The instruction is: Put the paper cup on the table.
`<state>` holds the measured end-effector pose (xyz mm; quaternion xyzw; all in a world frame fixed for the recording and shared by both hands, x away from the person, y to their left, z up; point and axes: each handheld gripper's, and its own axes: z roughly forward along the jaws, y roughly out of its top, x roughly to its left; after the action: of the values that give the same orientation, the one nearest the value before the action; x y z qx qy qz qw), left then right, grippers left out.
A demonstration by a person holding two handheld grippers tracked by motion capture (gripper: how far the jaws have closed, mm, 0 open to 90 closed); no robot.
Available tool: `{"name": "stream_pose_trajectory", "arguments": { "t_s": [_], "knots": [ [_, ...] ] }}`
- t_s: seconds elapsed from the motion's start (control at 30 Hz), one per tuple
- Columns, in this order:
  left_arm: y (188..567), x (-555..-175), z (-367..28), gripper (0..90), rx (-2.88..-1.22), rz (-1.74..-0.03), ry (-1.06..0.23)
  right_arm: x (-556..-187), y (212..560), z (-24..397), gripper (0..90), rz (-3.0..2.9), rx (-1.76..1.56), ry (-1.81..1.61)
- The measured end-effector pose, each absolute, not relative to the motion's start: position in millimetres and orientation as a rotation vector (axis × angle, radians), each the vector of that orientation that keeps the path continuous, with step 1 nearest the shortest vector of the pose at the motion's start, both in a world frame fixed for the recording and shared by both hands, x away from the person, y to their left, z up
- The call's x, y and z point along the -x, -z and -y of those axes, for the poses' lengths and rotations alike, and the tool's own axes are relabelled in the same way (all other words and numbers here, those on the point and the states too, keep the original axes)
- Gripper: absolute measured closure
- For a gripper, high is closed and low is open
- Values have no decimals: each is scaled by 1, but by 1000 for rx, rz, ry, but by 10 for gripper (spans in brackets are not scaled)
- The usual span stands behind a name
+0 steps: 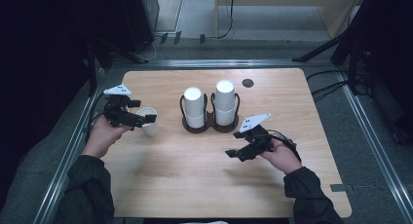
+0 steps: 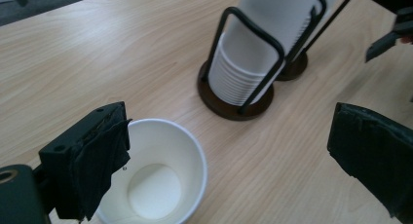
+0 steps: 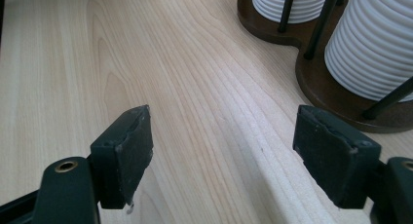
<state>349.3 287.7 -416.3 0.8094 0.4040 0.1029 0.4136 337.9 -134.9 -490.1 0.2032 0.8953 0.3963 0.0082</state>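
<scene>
A single white paper cup point(image 1: 150, 121) point(image 2: 160, 170) stands upright and empty on the wooden table point(image 1: 185, 180) at the left. My left gripper point(image 1: 145, 118) point(image 2: 229, 156) hovers just over it, open wide; one jaw overlaps the cup's rim and the other is well clear of it. A dark two-post cup holder point(image 1: 210, 127) point(image 2: 229, 107) point(image 3: 331, 95) holds two stacks of white cups point(image 1: 194, 106) at the table's middle. My right gripper point(image 1: 234, 153) point(image 3: 226, 151) is open over bare wood in front of the holder, with nothing between its jaws.
A small dark round cap point(image 1: 248, 83) sits in the table top at the back right. Metal rails point(image 1: 375, 151) run along the floor on both sides of the table. Bare wood lies in front of the holder.
</scene>
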Motion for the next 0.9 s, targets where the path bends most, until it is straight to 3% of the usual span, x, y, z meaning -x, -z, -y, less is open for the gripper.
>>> {"name": "stream_pose_trajectory", "arguments": {
  "t_s": [0.9],
  "knots": [
    [428, -332, -241, 21, -2086, -929, -215, -339, 490, 138, 225, -2768, -644, -1197]
  ]
}}
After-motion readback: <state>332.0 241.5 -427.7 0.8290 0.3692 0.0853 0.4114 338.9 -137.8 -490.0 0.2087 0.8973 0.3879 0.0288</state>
